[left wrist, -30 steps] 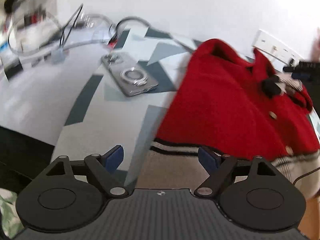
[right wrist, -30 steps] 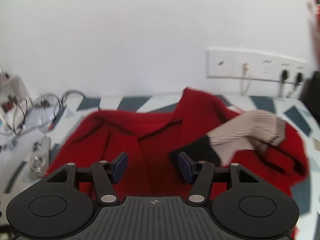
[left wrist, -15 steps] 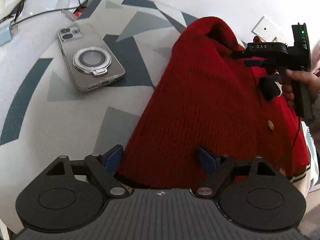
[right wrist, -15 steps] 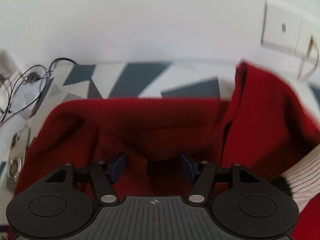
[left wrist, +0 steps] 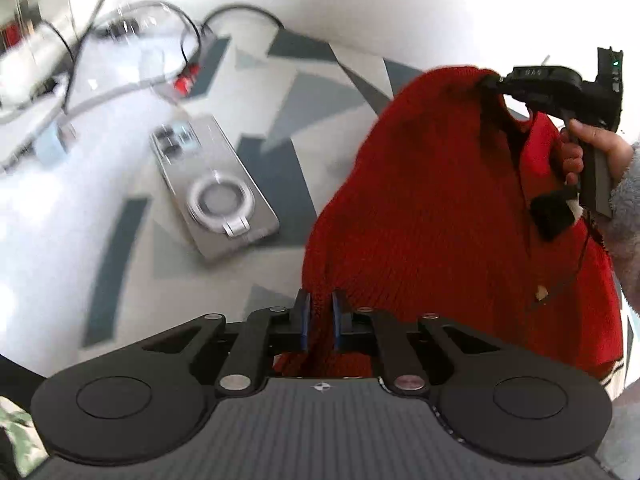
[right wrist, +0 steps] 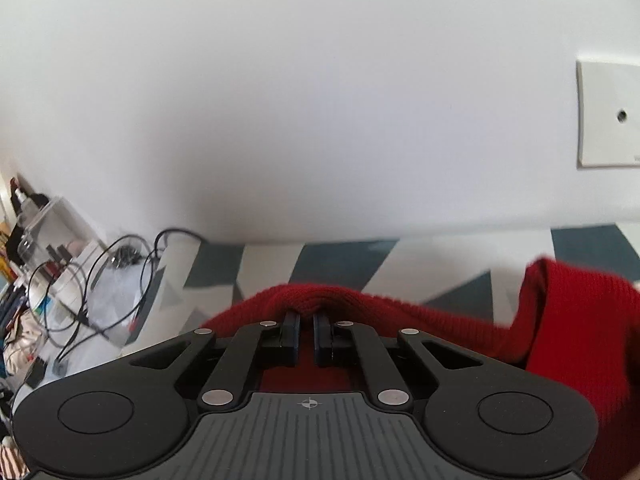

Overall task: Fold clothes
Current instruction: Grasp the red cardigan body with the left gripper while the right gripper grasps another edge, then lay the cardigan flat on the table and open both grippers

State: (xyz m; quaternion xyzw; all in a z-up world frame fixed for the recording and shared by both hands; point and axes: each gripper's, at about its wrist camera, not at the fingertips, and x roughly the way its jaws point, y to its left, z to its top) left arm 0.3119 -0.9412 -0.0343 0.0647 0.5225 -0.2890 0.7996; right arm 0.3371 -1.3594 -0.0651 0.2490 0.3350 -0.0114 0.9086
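My left gripper had just been closing; its blue pads pinched a fold of the red sweater at its near edge. The knit rose from those pads up and to the right, lifted off the surface. At the far top of it my right gripper gripped another edge, my hand round its handle, a fuzzy grey sleeve at the wrist.

From the right wrist view, the right gripper had likewise just been closing, jaws pressed on a ridge of red knit bunched over the tips. More sweater hung to the right of it.

Surface: a cloth with grey, dark-teal and white angular patches, spread ahead and left of the left gripper. A silver phone lay face down on it, ring holder on its back, well left of the sweater and apart from it. Beyond the phone, a tangle of cables, blurred. A dark tag showed against the red, under my right hand.

Room: plain white wall ahead of the right gripper, meeting the cloth just beyond the sweater. A white wall plate high to the right. Clutter and clear boxes far left.
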